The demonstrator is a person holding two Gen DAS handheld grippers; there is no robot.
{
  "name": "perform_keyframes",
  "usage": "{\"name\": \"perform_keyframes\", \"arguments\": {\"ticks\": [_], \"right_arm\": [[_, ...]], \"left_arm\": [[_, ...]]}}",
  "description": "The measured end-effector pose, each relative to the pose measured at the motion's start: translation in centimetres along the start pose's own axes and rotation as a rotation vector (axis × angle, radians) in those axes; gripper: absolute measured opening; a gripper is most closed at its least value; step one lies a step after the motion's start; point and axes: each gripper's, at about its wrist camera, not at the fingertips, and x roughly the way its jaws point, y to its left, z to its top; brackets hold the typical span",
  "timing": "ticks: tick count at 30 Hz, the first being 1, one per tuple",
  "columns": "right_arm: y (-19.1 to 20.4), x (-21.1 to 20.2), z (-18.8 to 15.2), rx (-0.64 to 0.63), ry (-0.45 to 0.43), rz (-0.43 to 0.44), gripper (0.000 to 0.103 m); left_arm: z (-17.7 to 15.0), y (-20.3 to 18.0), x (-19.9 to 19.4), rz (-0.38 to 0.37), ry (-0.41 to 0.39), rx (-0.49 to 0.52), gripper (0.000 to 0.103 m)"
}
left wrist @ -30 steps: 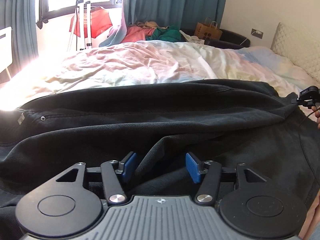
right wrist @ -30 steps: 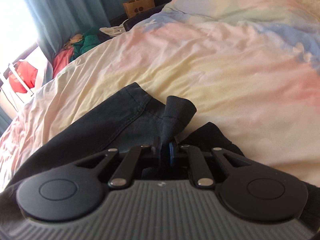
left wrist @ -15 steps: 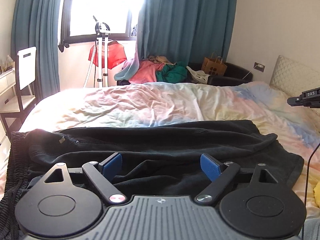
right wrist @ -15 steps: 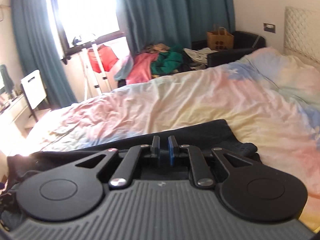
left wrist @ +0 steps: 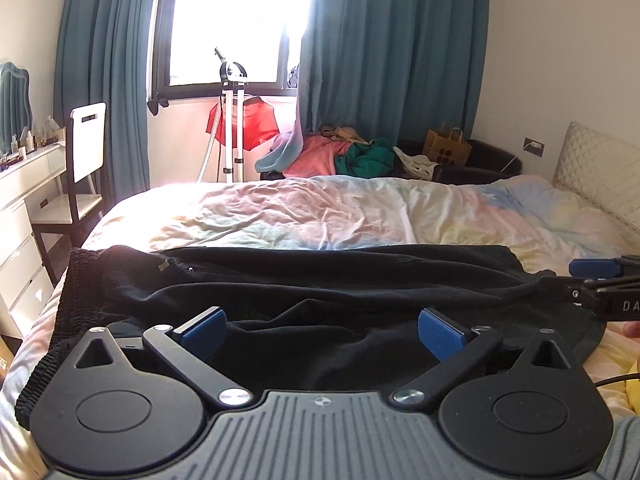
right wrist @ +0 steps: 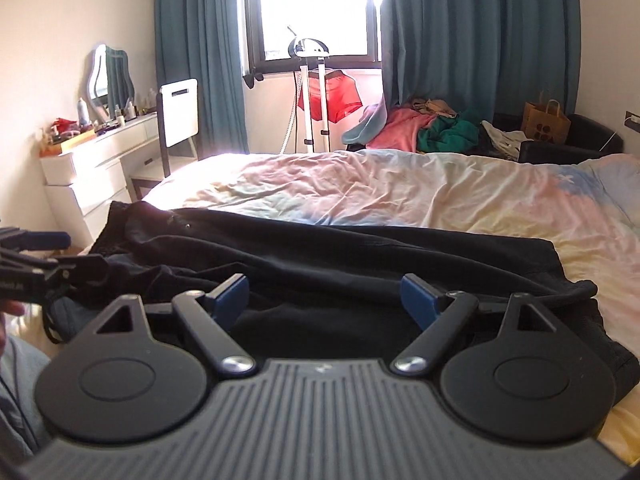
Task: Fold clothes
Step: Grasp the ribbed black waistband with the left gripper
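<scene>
A pair of black trousers (left wrist: 320, 280) lies folded lengthwise across the near side of the bed, its elastic waistband (left wrist: 68, 304) at the left. It also shows in the right wrist view (right wrist: 360, 256). My left gripper (left wrist: 320, 330) is open and empty, raised above the cloth near its front edge. My right gripper (right wrist: 325, 298) is open and empty above the right part of the trousers. Each gripper shows at the edge of the other's view: the right one (left wrist: 600, 280), the left one (right wrist: 32, 256).
The bed has a pastel quilt (left wrist: 360, 212). A white dresser (right wrist: 92, 176) and chair (left wrist: 84, 160) stand at the left. A garment steamer with a red cloth (left wrist: 236, 120), a heap of clothes (left wrist: 340, 154) and a paper bag (left wrist: 446, 148) stand beyond the bed.
My right gripper has let go of the trouser leg end and opened. Both grippers have lifted and pulled back from the cloth. The left jaws have opened wider.
</scene>
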Motion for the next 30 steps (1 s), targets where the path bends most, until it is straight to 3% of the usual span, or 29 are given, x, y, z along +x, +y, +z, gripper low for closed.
{"name": "perform_keyframes", "arguments": {"ticks": [4,9,13,18,20,23,27,30], "right_arm": [[-1.5,1.4,-1.4,0.116,0.009,-0.014,0.085],[-5.2,3.4,-3.4,0.344,-0.050,-0.077,0.085],[-7.7,5.0,-5.7,0.526,-0.058,-0.112,0.085],[-10.0,5.3,-6.9,0.675,-0.064,-0.109,0.085],[-10.9,5.3,-7.5,0.737,-0.072,-0.094,0.085],[-11.8,5.1,-8.2,0.806,-0.081,-0.090,0.085],[-12.9,4.0,-8.9,0.887,-0.132,-0.109,0.085],[-14.1,2.7,-9.6,0.954,-0.192,-0.178,0.085]], "left_arm": [[-1.2,5.5,0.8,0.045,0.052,-0.139,0.103],[-4.2,16.6,0.8,0.182,0.181,-0.437,0.102],[-6.8,23.3,-0.3,0.339,0.266,-0.559,0.099],[-10.1,28.5,1.7,0.178,0.414,-0.985,0.099],[-11.1,29.3,2.9,0.160,0.452,-1.085,0.097],[-11.4,29.7,4.2,0.144,0.481,-1.119,0.093],[-10.7,29.8,4.4,0.150,0.461,-1.096,0.090],[-10.6,30.2,4.4,0.137,0.453,-1.089,0.083]]}}
